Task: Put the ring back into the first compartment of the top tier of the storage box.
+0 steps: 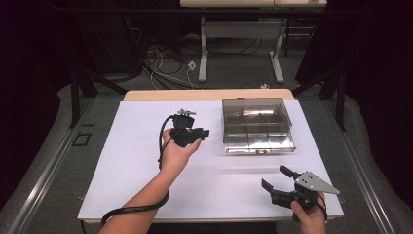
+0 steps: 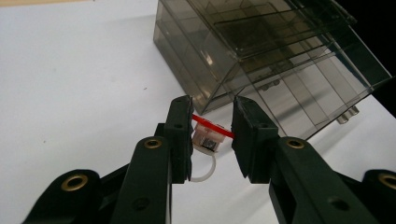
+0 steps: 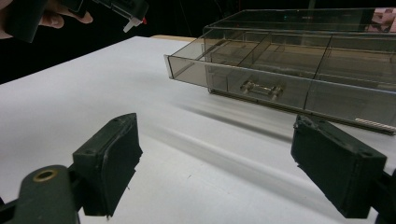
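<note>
My left gripper hangs above the middle of the white table sheet, pointing right at a smoky clear drawer box. In the left gripper view its jaws are shut on a small white piece with a red strip and a white loop, just short of the box's near corner. My right gripper rests low at the front right, open, with nothing between its pads. The right gripper view shows the box with its drawer pulled out, handle facing me, and the left gripper at top left.
The drawer's compartments look bare. A wooden table edge runs behind the sheet. Beyond it are a floor with cables and another table's legs. Dark frames stand at both sides.
</note>
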The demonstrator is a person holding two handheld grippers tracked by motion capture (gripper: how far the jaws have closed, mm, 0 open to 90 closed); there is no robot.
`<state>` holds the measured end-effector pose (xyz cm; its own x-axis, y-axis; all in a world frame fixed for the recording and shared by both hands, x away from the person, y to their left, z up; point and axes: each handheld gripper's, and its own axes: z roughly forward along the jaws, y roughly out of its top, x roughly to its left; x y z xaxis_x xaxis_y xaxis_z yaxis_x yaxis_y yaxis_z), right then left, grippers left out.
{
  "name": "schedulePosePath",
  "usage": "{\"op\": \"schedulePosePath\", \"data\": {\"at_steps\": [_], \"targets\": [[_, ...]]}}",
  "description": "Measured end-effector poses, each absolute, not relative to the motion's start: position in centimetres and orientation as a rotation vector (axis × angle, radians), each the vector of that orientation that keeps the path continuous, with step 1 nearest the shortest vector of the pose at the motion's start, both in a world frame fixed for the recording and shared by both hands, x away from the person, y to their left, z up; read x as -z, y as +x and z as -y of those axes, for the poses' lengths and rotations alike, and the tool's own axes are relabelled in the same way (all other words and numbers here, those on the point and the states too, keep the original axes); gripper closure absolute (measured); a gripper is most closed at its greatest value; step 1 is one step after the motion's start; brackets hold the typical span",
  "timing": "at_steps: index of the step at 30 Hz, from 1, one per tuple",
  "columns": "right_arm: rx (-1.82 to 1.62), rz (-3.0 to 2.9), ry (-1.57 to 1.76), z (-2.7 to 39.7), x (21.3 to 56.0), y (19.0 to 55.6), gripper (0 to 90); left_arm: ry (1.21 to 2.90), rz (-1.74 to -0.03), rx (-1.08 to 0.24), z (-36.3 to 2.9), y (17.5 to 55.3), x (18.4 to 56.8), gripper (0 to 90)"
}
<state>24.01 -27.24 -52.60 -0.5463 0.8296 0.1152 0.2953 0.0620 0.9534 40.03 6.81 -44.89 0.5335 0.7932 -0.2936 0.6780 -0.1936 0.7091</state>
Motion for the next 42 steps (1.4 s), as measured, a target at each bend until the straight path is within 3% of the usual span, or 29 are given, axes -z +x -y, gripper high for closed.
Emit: {"op": "schedulePosePath", "data": {"at_steps": [42], "targets": [[-1.504, -1.878, 1.105, 27.3, 52.6, 24.0, 14.9, 1.88, -1.094, -0.175, -2.3, 39.6, 44.1, 68.1]]}}
